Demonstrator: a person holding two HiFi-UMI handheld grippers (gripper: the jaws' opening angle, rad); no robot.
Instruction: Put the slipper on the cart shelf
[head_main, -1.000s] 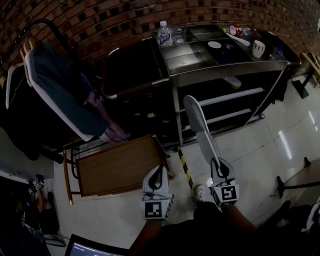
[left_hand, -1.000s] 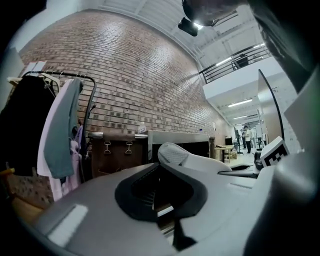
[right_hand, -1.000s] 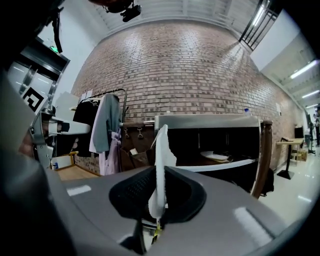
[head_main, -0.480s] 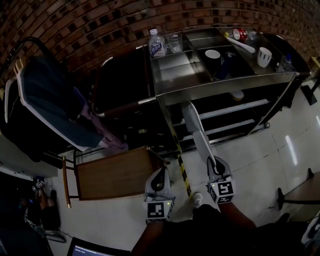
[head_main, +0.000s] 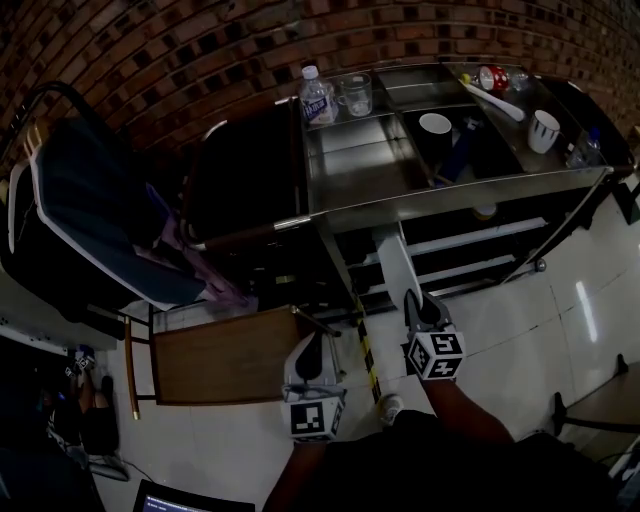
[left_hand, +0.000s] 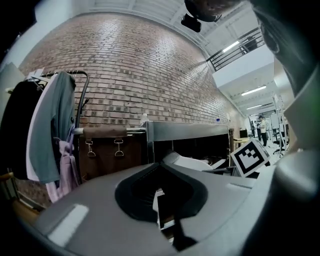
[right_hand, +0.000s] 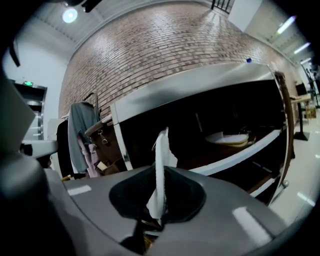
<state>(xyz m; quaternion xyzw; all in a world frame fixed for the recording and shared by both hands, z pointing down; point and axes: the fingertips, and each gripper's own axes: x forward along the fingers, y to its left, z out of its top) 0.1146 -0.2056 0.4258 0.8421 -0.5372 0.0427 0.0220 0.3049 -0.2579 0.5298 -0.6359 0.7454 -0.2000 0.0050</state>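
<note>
A long white slipper (head_main: 393, 262) stands on edge, with my right gripper (head_main: 417, 302) shut on its heel. Its toe reaches under the edge of the steel cart's top tray (head_main: 450, 192), in front of the dark lower shelves. In the right gripper view the slipper (right_hand: 160, 165) rises thin and upright between the jaws, with the cart shelf (right_hand: 240, 156) behind it. A second slipper (right_hand: 229, 138) lies on that shelf. My left gripper (head_main: 313, 352) hangs lower left, shut and holding nothing. The left gripper view shows the held slipper (left_hand: 187, 161) to its right.
The cart top carries a water bottle (head_main: 316, 98), a glass (head_main: 356, 94), a white cup (head_main: 435, 124) and a mug (head_main: 543, 130). A brown bag (head_main: 240, 180) hangs left of the cart. Clothes on a rack (head_main: 90, 220) and a wooden seat (head_main: 230, 355) stand further left.
My right gripper has carried the slipper forward and up towards the cart, so its toe now sits under the top tray's edge. The left gripper has stayed low beside it.
</note>
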